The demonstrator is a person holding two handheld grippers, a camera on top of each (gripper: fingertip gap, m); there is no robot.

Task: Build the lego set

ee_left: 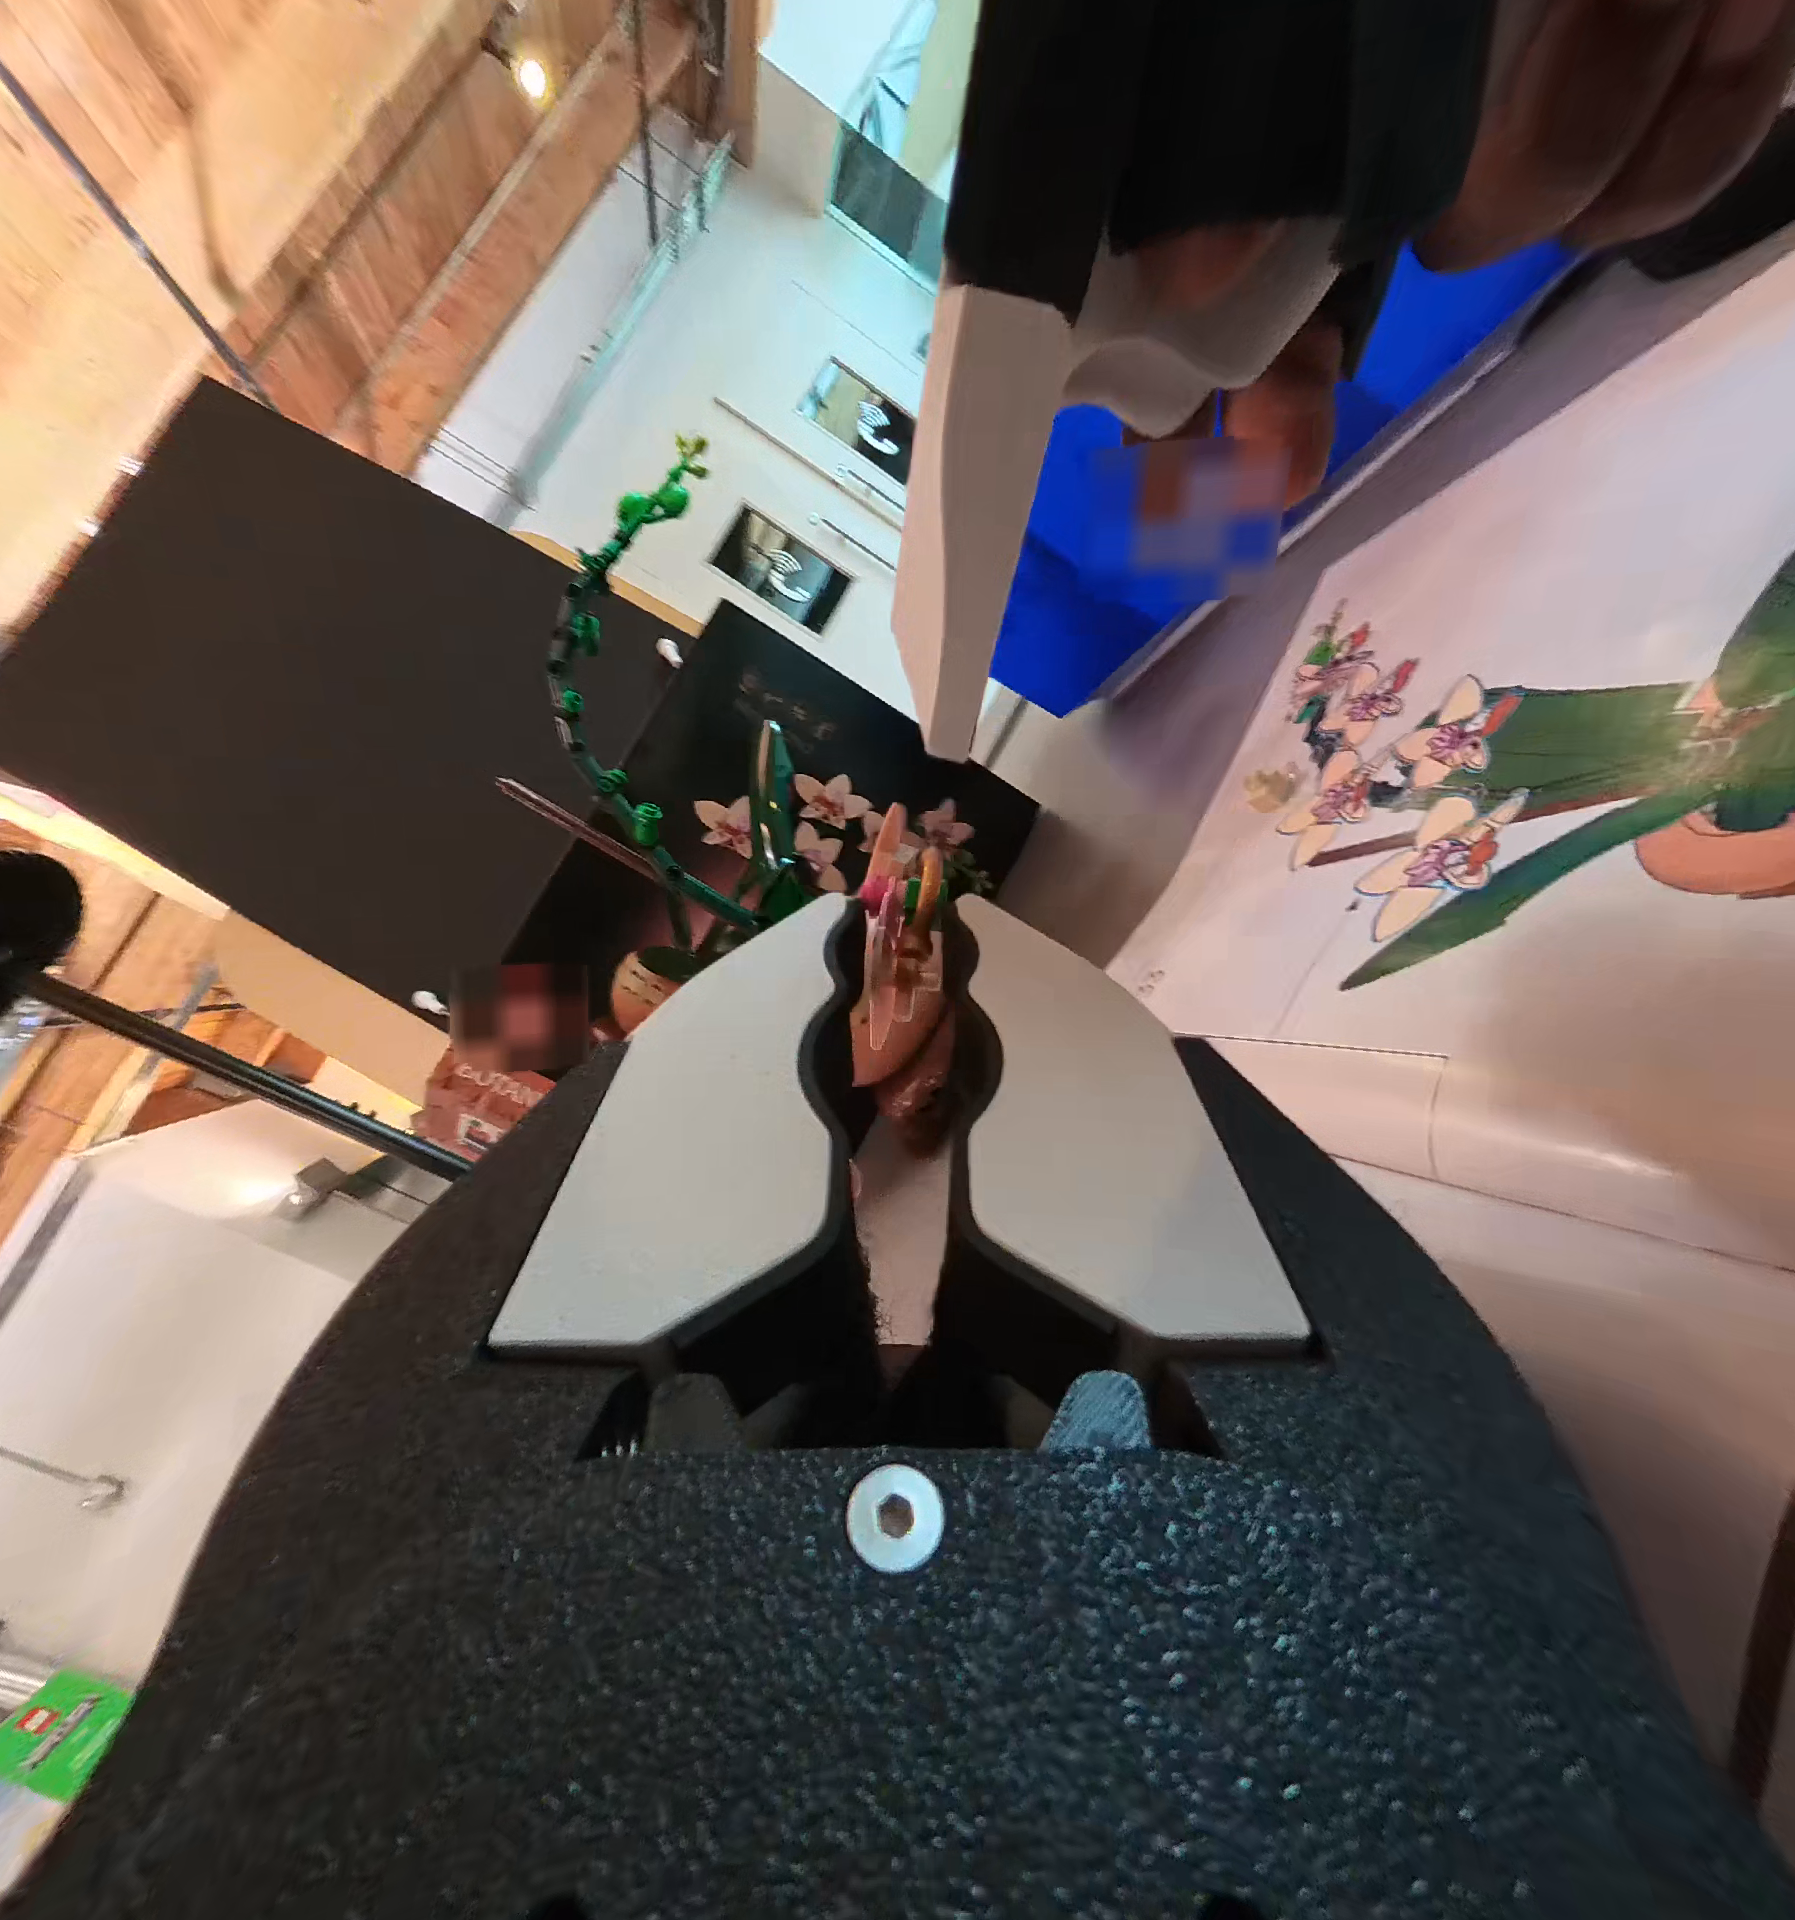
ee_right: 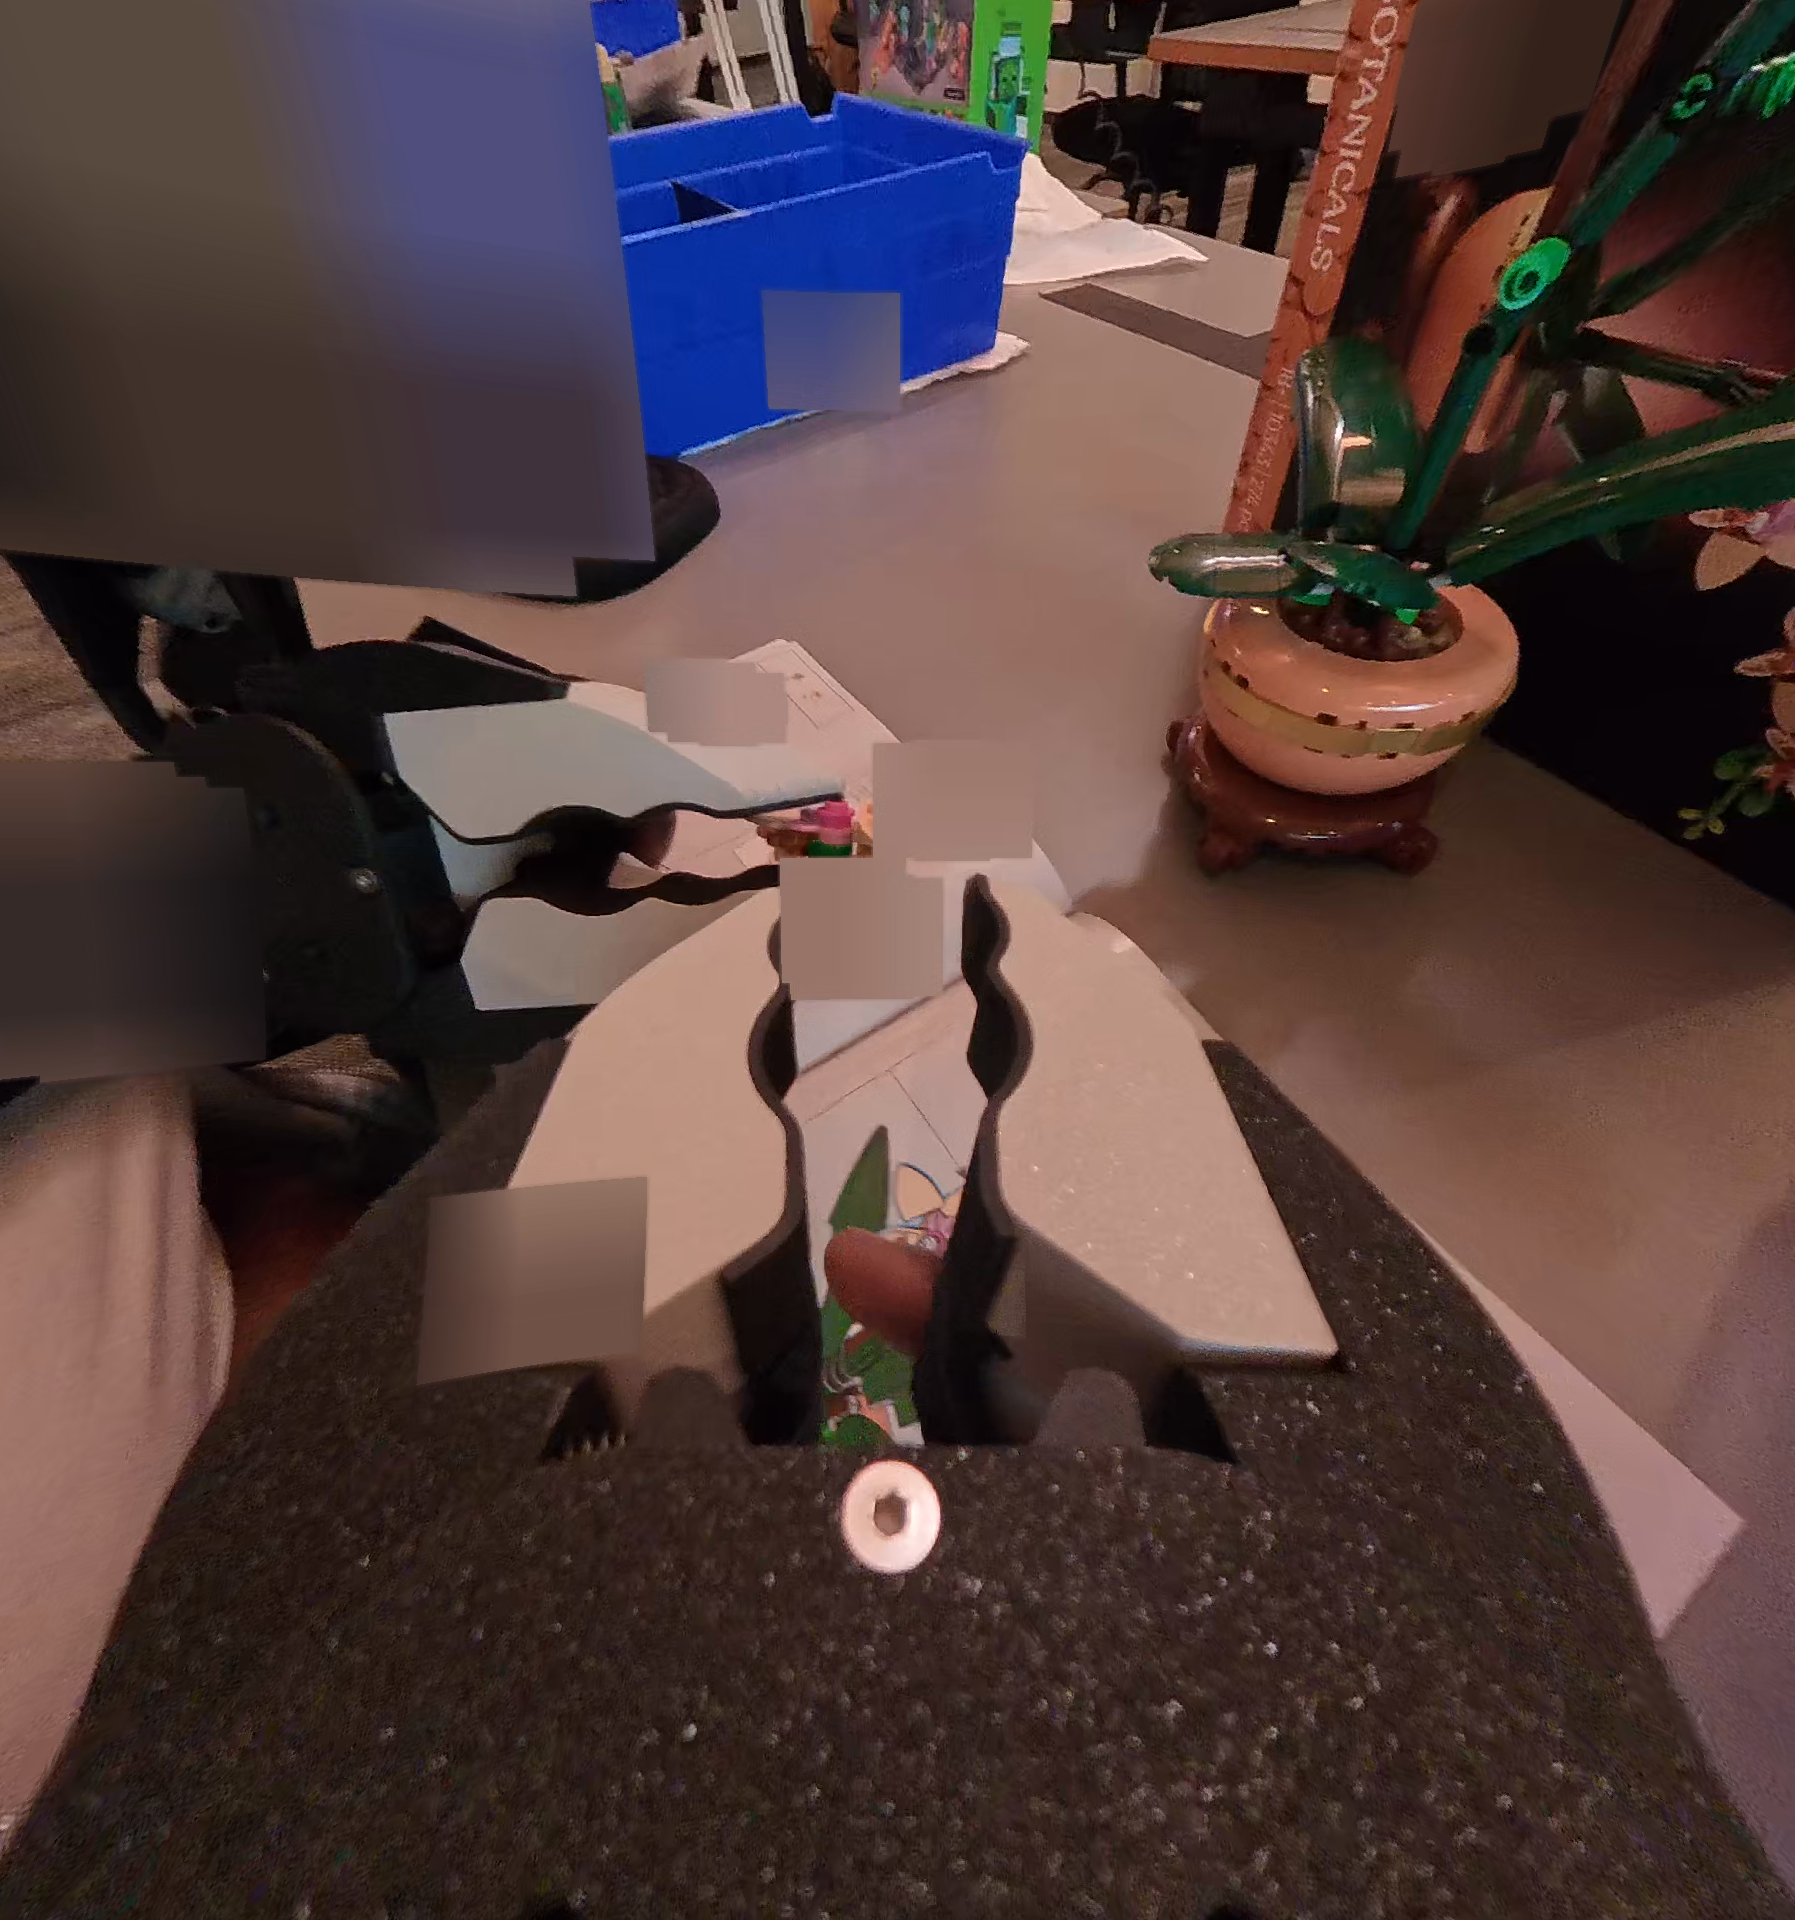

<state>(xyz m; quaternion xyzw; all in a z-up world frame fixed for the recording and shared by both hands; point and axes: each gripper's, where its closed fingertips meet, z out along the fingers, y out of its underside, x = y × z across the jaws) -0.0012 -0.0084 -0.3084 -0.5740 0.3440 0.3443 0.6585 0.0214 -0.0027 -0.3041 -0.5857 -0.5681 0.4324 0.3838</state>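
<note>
Lego orchid flower, a small cluster of pale pink petals with magenta and green pieces, is pinched between the fingers of the left claw, which are pressed nearly together around it. In the right wrist view the same flower is seen at the tips of the left claw, held above the open instruction booklet.

Writing is carried on the spine of the tall set box behind the pot and on a green box far beyond the blue bin; it is not repeated here. The booklet page is printed with a drawing of the finished orchid.

The right claw is spread apart, with a clear gap between its wavy black pads, and nothing is gripped in it; a mosaic patch partly covers its left fingertip. Its tips lie just beside the held flower.

The built lego pot, with green leaves and a bare green stem, stands on the grey bench against the set box, well apart from both claws. Bare bench surface lies between the pot and the blue bin. The near bench edge is hidden behind the claws.
</note>
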